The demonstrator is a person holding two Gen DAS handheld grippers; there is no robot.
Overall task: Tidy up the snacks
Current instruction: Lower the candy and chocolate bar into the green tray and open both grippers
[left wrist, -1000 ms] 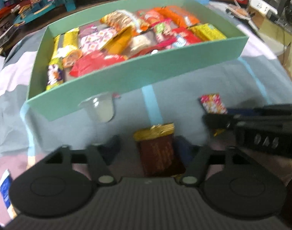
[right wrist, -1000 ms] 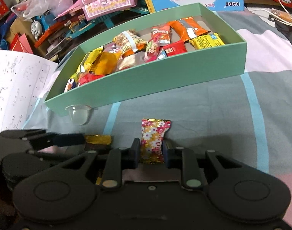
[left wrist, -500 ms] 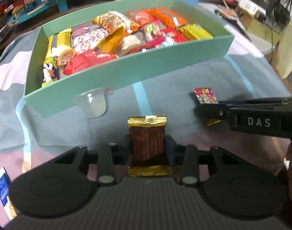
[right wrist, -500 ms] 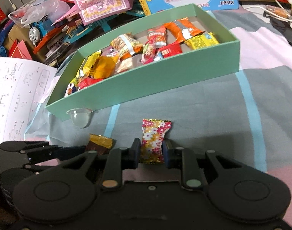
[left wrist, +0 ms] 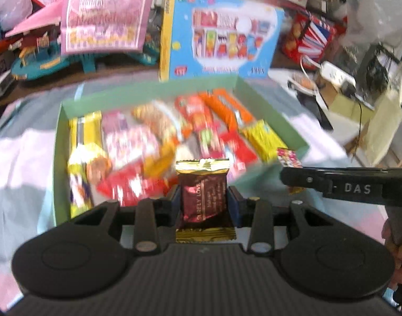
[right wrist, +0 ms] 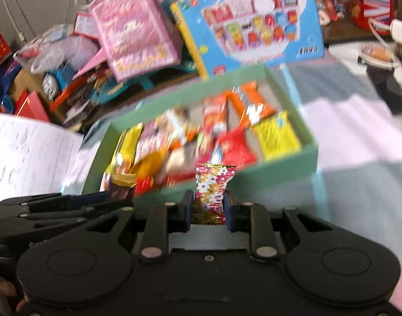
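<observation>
Both jaws grip upright packets: left gripper (left wrist: 204, 200) chocolate (left wrist: 203, 197), right gripper (right wrist: 209, 205) candy (right wrist: 212, 193).

snack packets (left wrist: 174, 142) in the green box (left wrist: 57, 158) are motion-blurred; their labels cannot be read.

Matte black tongs (left wrist: 204, 200), blue finger pads (right wrist: 188, 210), silver pivot screws, ribbed housing, "DAS" lettering, bare fingers gripping handle
</observation>
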